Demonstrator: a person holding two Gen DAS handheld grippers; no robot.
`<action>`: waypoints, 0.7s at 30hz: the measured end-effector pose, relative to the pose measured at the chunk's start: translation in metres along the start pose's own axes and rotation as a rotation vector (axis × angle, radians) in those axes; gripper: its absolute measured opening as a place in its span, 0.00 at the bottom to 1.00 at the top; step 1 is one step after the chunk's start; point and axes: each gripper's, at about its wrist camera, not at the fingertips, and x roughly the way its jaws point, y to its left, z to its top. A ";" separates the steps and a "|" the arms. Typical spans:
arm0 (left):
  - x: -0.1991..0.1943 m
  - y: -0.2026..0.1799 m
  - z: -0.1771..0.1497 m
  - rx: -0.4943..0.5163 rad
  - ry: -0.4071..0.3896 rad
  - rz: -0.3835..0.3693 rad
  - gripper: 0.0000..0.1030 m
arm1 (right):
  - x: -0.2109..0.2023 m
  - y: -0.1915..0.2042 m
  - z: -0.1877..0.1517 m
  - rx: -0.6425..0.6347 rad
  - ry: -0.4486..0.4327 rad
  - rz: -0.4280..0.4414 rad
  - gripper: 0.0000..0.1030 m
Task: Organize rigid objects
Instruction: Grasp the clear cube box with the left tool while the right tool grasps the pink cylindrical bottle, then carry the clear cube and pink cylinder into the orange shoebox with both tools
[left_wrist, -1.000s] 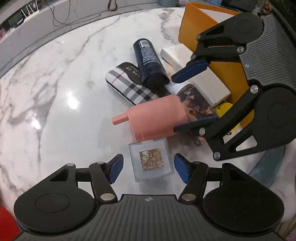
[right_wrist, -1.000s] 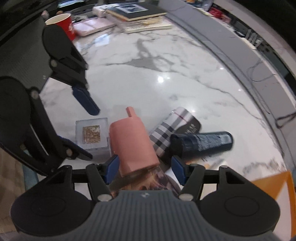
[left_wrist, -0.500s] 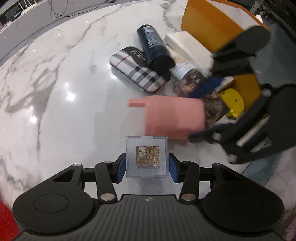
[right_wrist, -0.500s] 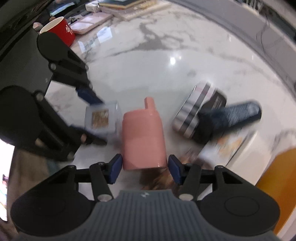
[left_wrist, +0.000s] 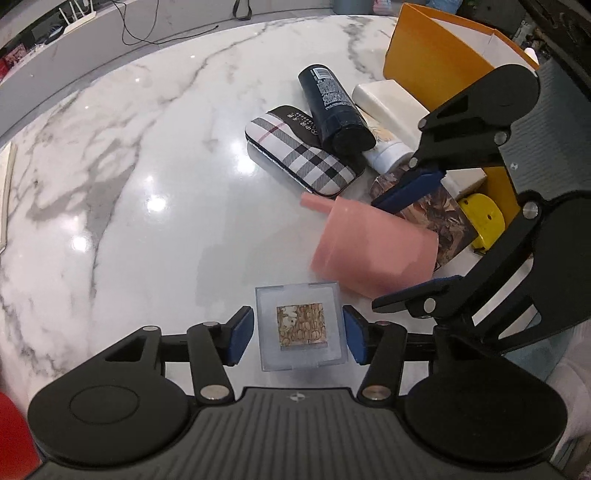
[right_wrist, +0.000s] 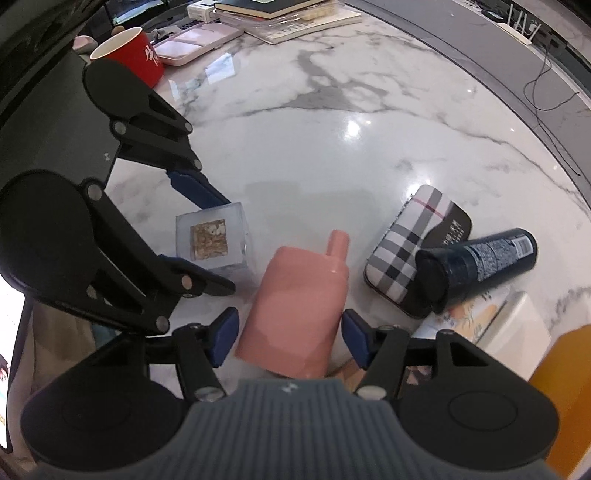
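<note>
Two handheld grippers work over a white marble table (left_wrist: 140, 184). The left gripper (left_wrist: 298, 334) has its blue pads on either side of a clear square block (left_wrist: 301, 326) with a tan patterned inset; the jaws are closed to the block's width, the pads at or almost at its side faces, though whether they press it cannot be told. The right gripper (right_wrist: 288, 334) holds its jaws wide around a pink bottle-shaped container (right_wrist: 295, 314) with a short spout that points away from the jaws; small gaps show between the pads and the container, so firm contact cannot be told. In the left wrist view the right gripper (left_wrist: 410, 240) reaches in from the right, its two pads above and below the pink container (left_wrist: 373, 247), which sits just ahead and right of the left jaws. Farther ahead of both jaws lie a plaid glasses case (left_wrist: 301, 160) and a dark cylindrical bottle (left_wrist: 334, 107) resting on the case's end. Right of those stands an orange box (left_wrist: 436, 62) with a white box (left_wrist: 391, 101) beside it. In the right wrist view a red cup (right_wrist: 129, 57) stands far ahead to the left
</note>
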 end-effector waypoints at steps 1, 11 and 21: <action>0.002 0.001 0.000 -0.006 0.007 -0.002 0.62 | 0.000 -0.001 0.000 0.006 -0.001 0.003 0.60; 0.010 0.009 0.000 -0.036 0.003 -0.022 0.53 | 0.012 -0.009 0.001 0.063 -0.010 0.039 0.55; -0.016 -0.002 0.002 -0.039 -0.027 0.015 0.52 | -0.013 -0.009 -0.001 0.094 -0.048 0.003 0.53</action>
